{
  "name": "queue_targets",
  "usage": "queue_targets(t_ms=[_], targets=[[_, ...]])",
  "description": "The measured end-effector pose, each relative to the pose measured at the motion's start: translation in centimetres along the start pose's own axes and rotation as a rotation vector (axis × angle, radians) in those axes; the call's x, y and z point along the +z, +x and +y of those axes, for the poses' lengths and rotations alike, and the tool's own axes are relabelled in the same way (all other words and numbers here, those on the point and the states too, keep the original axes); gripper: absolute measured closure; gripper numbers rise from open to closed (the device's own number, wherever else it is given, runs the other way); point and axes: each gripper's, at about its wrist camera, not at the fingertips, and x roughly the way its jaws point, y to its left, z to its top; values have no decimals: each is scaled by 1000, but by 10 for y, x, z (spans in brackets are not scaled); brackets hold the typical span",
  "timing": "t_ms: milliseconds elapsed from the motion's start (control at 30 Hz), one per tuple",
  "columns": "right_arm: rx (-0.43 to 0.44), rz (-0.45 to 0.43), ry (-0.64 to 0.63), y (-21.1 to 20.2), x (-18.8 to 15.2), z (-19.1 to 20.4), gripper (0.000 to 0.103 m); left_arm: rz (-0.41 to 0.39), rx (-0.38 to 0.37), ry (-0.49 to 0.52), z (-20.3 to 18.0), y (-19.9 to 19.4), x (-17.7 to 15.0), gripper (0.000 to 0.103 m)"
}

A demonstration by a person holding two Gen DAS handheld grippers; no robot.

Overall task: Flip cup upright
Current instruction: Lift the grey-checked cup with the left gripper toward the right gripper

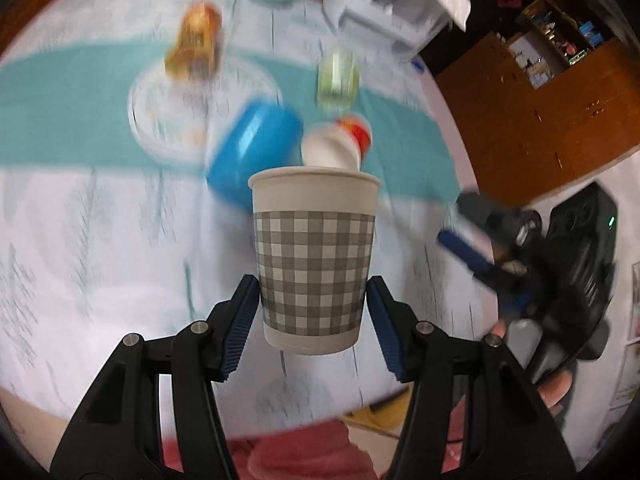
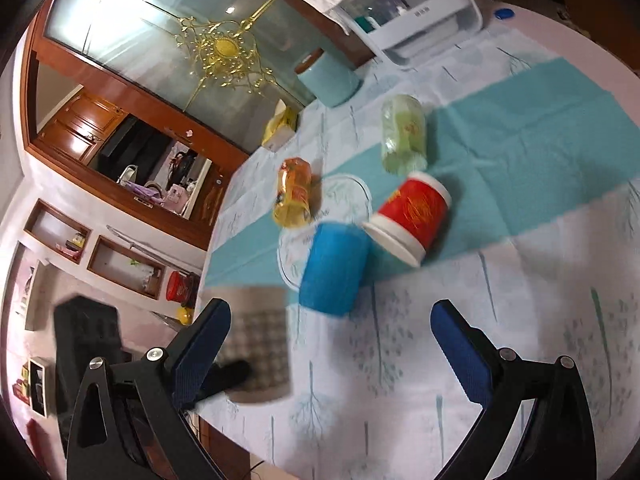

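Blue plastic cup (image 2: pixel 334 268) and red-and-white paper cup (image 2: pixel 412 216) lie touching; farther off, amber bottle (image 2: pixel 293 192), green bottle (image 2: pixel 403 133), white appliance (image 2: pixel 416 12).

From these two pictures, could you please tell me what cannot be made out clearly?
- Left wrist view: whether the left gripper pads touch the checked cup; narrow gaps seem to show.
- Left wrist view: motion blur smears the orange jar and green jar labels.
- Right wrist view: the checked cup is a blur, partly behind the right gripper finger.
- The red cup print is too small.
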Motion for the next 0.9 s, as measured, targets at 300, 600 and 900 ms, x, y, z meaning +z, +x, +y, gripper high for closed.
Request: queue_targets(t_ms=[300, 600, 900], targets=[[-32, 47, -27, -16, -50, 9, 2, 52, 24, -41, 12, 25, -56, 50], [0, 80, -7, -8, -69, 27, 2, 90, 137, -38, 19, 47, -61, 50], [-53, 144, 28, 18, -66, 15, 2, 142, 164, -37, 23, 64, -67, 46]])
